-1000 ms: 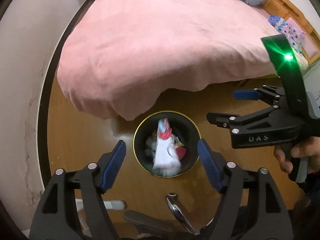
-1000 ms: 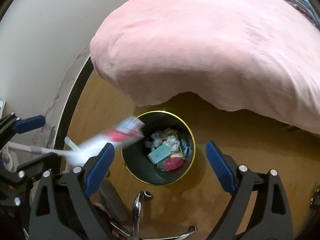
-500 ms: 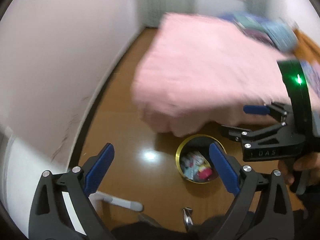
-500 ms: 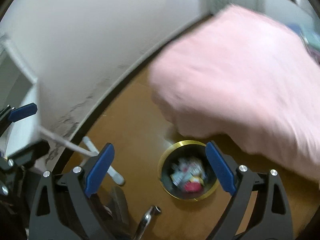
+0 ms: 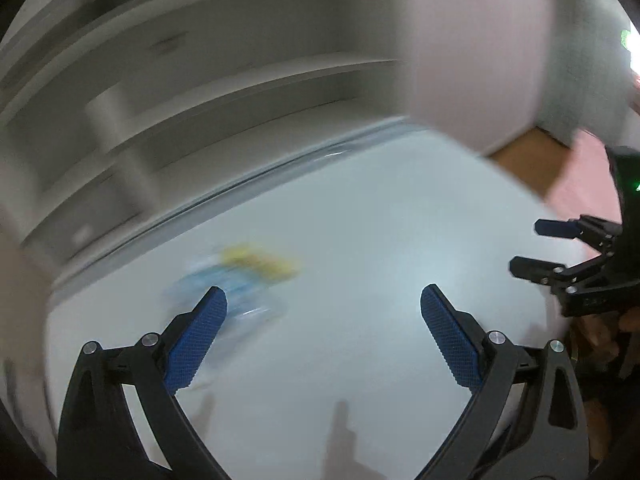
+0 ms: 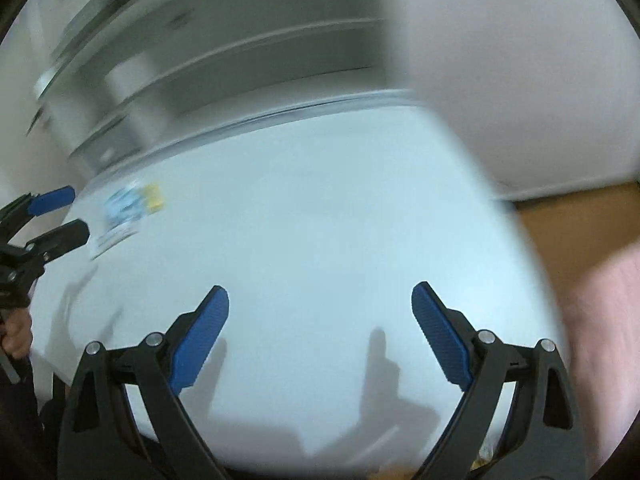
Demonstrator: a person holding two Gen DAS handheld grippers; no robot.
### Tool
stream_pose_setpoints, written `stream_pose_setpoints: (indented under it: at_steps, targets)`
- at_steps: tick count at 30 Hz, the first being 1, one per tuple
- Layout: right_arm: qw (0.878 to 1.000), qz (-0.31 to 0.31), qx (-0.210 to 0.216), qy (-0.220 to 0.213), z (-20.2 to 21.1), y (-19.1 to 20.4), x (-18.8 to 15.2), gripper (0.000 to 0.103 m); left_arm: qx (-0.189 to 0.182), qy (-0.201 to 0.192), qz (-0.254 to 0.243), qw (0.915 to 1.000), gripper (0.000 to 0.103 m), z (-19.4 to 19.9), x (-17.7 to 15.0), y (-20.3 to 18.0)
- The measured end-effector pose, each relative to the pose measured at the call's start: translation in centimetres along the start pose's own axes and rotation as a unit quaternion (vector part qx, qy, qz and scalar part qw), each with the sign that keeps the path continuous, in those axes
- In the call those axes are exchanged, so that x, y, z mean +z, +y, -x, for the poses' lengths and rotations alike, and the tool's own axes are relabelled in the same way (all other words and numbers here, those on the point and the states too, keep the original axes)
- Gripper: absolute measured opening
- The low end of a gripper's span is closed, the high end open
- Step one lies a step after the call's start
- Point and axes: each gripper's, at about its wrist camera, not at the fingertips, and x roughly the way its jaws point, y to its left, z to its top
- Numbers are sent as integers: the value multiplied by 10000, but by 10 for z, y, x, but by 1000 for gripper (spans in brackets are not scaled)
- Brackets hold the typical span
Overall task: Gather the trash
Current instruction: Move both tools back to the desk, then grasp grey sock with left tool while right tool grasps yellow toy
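Motion blurs both views. A blue and yellow wrapper (image 5: 244, 272) lies flat on a white desk (image 5: 360, 360), towards its back left. My left gripper (image 5: 323, 292) hovers over the desk, open and empty, and its left fingertip overlaps the wrapper's near edge in the picture. In the right wrist view the same wrapper (image 6: 128, 208) lies far left, close to the left gripper (image 6: 78, 210). My right gripper (image 6: 320, 289) is open over the bare desk (image 6: 320, 220) with nothing between its fingers. It also shows at the right edge as the right gripper (image 5: 528, 246).
White shelves (image 5: 200, 100) rise behind the desk. A pale wall (image 6: 520, 80) stands to the right, with wooden floor (image 6: 580, 216) and pink bedding (image 6: 600, 300) beyond the desk's right edge. A hand (image 6: 16, 332) holds the left gripper's handle.
Both grippers swung up and away from the gold-rimmed bin on the floor to the white desk. A wrapper dropped into the bin, the left jaws widened, and bin and bed left view.
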Motion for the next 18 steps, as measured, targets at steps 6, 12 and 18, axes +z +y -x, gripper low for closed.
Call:
stream_pose_setpoints:
  at_steps: [6, 12, 18]
  targets:
    - [9908, 1275, 91, 449, -74, 86, 47, 88, 422, 345, 614, 9966, 95, 4, -48, 98]
    - [9835, 1685, 184, 633, -113, 124, 67, 76, 125, 426, 460, 9980, 95, -6, -59, 103]
    - [9800, 1850, 341, 650, -143, 152, 100, 60, -120, 458, 130, 9988, 95, -27, -58, 98]
